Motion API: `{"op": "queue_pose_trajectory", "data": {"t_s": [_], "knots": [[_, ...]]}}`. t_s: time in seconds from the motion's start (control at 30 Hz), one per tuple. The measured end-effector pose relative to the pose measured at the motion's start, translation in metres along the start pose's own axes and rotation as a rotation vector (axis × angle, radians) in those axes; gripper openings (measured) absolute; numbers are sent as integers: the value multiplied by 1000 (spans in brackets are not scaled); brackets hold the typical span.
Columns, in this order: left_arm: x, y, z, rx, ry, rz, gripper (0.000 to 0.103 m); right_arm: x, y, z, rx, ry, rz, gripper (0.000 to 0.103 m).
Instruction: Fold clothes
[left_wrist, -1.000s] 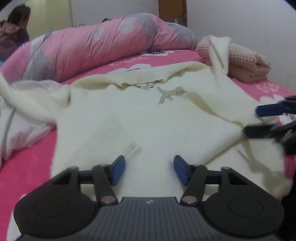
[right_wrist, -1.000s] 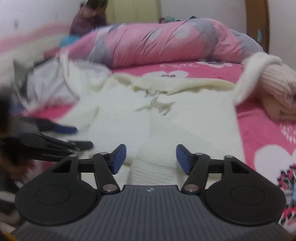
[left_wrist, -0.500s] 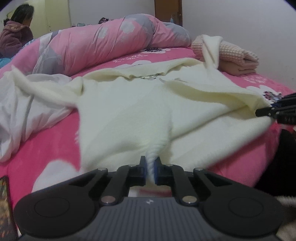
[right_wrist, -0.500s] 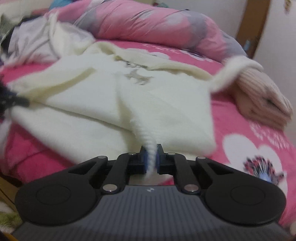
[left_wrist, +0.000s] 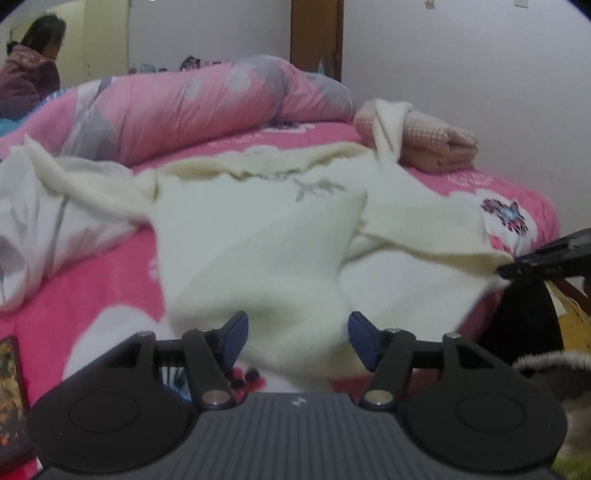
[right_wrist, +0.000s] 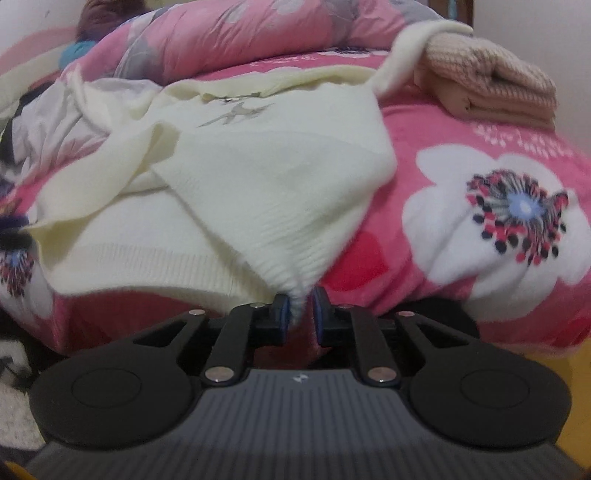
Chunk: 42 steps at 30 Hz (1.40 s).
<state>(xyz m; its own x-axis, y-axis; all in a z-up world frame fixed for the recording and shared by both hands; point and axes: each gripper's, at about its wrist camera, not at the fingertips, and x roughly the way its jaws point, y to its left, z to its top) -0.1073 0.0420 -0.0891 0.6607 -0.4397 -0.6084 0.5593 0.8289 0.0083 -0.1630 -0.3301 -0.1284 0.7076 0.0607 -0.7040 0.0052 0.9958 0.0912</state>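
Both grippers sit at the near edge of the bed, each at a lower corner of the cream sweater (left_wrist: 258, 236). On the left gripper (left_wrist: 297, 334) the jaws are opening — its blue pads (left_wrist: 236, 330) stand wide apart, and a loose bulge of the sweater's hem lies between them without either pad pressing on it. On the right gripper (right_wrist: 297, 314) the jaws are opening too, but only a narrow gap shows so far; the ribbed tip of the sweater's other lower corner hangs in that gap, resting against the left-hand pad and clear of the right-hand one. The sweater itself lies spread across the pink floral bedspread (right_wrist: 480, 177), its neckline and a small grey embroidered motif (right_wrist: 236, 110) towards the far side, one lower corner folded up across the body so that a slanted edge crosses the front. One sleeve trails off over a crumpled white garment (left_wrist: 22, 229) on the left side of the bed — the other is draped up onto a folded pink knit (right_wrist: 495, 85) at the far right. Behind all this a rolled pink and grey quilt (left_wrist: 207, 107) runs along the back of the bed, and a person in a dark purple top (left_wrist: 29, 77) sits beyond it in the left wrist view.
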Motion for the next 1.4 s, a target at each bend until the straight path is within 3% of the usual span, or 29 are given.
{"op": "queue_pose_trajectory", "data": {"t_s": [0.13, 0.27, 0.33, 0.47, 0.53, 0.63, 0.77, 0.87, 0.93, 1.0, 1.1, 1.2, 1.27, 1.4], "knots": [[21, 0, 5, -18, 25, -7, 64, -30, -9, 14, -35, -72, 117, 29], [41, -4, 3, -13, 50, -14, 70, -65, -31, 42, 35, -230, 297, 53], [49, -6, 0, -2, 59, -4, 70, -63, -34, 63, 53, -266, 363, 53], [54, -9, -7, 46, 44, 22, 62, -14, -12, 111, 10, -233, 394, 53], [54, -10, -11, 72, 27, 31, 51, 19, 0, 136, 8, -199, 402, 53], [53, -5, -17, 80, -1, 13, 45, 80, 12, 178, 41, -130, 404, 53], [50, 11, -22, 47, -39, -62, 43, 168, 32, 221, 10, -3, 352, 49], [50, 24, -27, 9, -57, -121, 43, 239, 41, 246, -26, 113, 275, 35], [52, 31, -28, -19, -62, -154, 45, 281, 40, 272, -23, 134, 249, 31], [53, 37, -29, -44, -66, -184, 45, 308, 36, 306, 7, 90, 225, 27], [53, 44, -31, -70, -69, -216, 45, 324, 22, 359, 87, -93, 174, 29], [53, 51, -31, -116, -70, -248, 46, 319, -1, 380, 238, -206, 197, 29], [53, 55, -32, -152, -73, -268, 46, 309, -9, 375, 266, -205, 241, 29], [52, 58, -33, -162, -75, -282, 46, 296, -9, 354, 179, -139, 260, 30]]}}
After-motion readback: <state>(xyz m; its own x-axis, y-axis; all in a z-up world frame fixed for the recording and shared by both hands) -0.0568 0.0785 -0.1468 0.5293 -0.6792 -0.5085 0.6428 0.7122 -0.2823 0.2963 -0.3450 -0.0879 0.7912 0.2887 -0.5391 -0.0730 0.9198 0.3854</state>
